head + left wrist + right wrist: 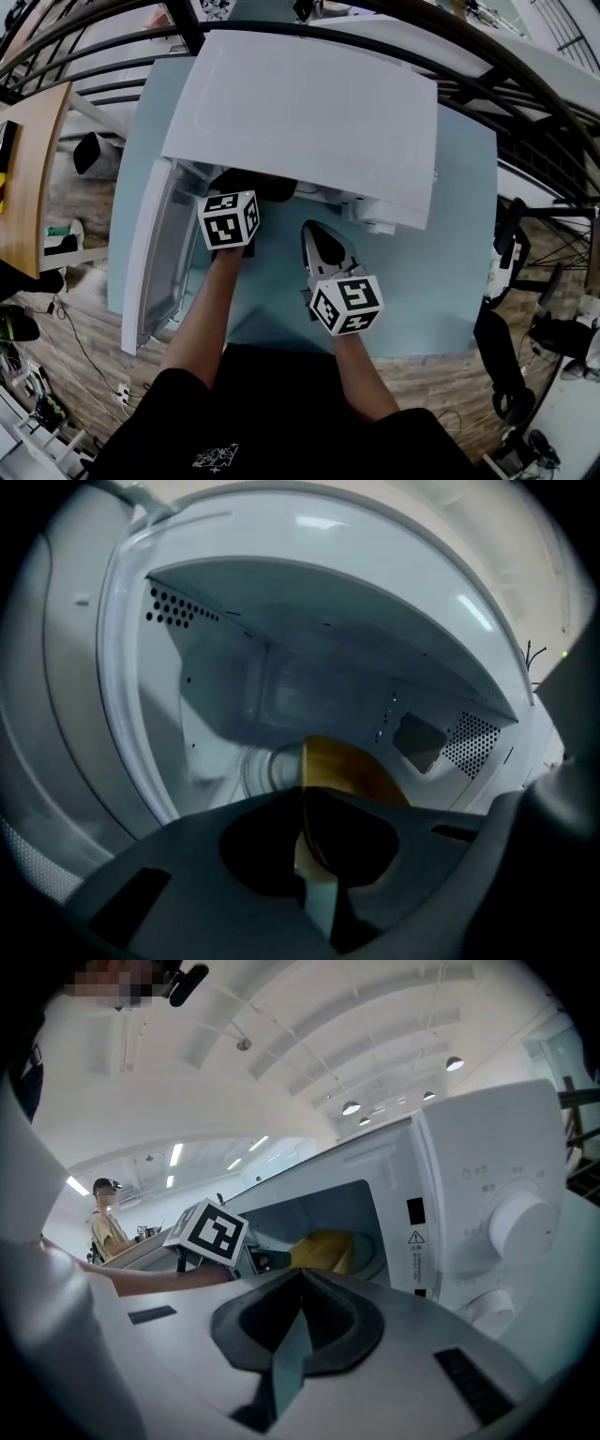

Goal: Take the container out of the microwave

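- One yellow container [352, 771] sits inside the microwave [309, 112]. In the left gripper view it is just past the jaw tips, toward 1 o'clock.
- Container rim runs down between the jaws of the left gripper [302, 794]. The jaws are clenched on that rim.
- Cannot tell whether the container rests on the cavity floor or is lifted off it.
- Right gripper view: same container [323, 1251] shows in the cavity opening, at 12 o'clock from that gripper's tips.
- Left gripper's marker cube [230, 220] is at the mouth of the cavity. Its forearm [202, 319] trails back toward 7 o'clock in the head view.
- Microwave door [155, 248] is swung open, at 9 o'clock from the left cube.
- Right gripper [317, 230] is outside the microwave, in front of its control panel. Its own cube [347, 305] is at 5 o'clock from the tips.
- Right jaws are pressed together with nothing between them [300, 1274]. They touch neither the container nor the microwave.
- Two round knobs [520, 1222] are on the panel, at 3 o'clock in the right gripper view.
- Microwave stands on a pale blue table [450, 253].
- A person [108, 1227] stands far off, at 9 o'clock in the right gripper view.
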Tool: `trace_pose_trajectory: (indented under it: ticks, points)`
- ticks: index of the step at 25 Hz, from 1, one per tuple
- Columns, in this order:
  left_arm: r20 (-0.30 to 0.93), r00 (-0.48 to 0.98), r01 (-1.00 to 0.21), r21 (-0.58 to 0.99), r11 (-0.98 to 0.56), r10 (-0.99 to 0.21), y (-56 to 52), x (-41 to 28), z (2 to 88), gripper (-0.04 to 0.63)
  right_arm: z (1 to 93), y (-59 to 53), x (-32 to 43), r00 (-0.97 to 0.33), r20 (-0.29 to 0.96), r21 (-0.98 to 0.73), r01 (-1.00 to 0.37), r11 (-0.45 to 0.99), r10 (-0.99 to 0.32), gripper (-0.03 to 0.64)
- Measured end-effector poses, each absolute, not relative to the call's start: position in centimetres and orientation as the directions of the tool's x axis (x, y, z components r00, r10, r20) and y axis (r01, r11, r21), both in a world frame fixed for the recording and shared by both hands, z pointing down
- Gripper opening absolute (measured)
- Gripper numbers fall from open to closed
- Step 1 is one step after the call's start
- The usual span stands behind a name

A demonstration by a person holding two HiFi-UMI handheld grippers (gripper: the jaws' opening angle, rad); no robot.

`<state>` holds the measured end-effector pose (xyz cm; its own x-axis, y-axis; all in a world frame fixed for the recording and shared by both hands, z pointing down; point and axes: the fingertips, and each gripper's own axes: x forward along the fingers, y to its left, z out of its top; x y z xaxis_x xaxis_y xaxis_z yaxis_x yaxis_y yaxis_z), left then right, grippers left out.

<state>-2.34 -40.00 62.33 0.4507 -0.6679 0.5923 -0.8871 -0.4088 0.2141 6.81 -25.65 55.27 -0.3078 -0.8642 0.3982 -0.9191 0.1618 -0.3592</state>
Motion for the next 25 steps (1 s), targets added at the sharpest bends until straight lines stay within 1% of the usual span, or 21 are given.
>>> trace_pose_trajectory:
  ticks: [25]
  points:
    - [0.57,0.436,-0.898,0.22,-0.382,-0.696,-36.2,-2.9,59.8,0.025,52.5,-23.6,7.1,-0.351,0.356,-0.332,-0.914,0.233,-0.866,0.006]
